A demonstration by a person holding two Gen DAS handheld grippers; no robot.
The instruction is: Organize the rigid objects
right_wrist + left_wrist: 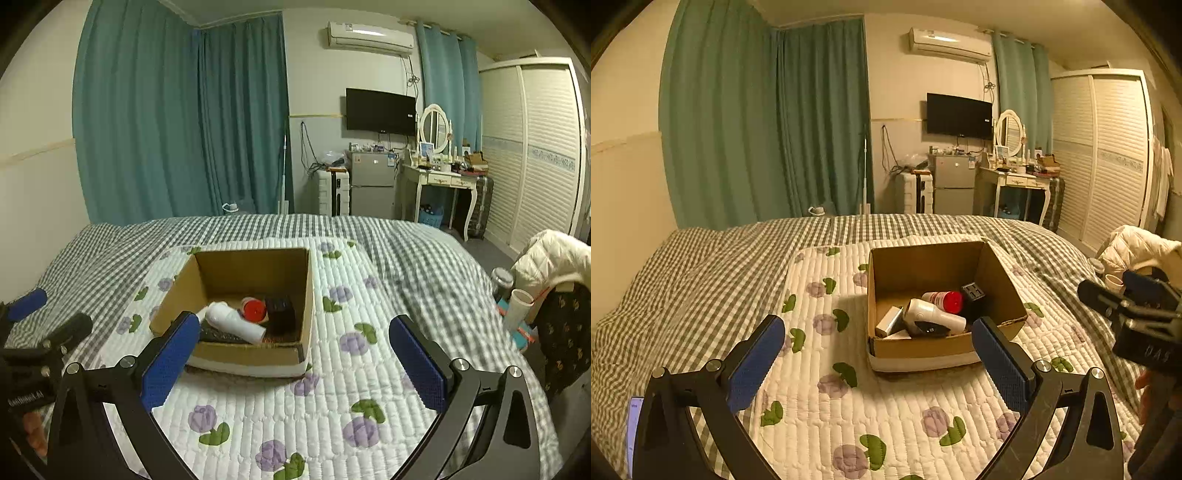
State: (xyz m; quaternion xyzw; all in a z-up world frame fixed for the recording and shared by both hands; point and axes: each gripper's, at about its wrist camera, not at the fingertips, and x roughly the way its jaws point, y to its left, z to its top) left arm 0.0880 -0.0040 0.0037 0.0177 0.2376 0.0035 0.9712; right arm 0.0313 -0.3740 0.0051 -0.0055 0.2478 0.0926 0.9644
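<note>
Left claw [878, 363] and right claw [294, 363]: both spread wide, holding nothing. Just ahead, between their fingers, an open cardboard box [925, 349] on the bed [701, 273] holds a white bottle [932, 314], red-capped bottle [943, 300] and black block [975, 295].

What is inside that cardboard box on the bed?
Inside the cardboard box: a white bottle lying down, a red-capped bottle, a black block and a small pale box. Whatever lies beneath them is covered.
</note>
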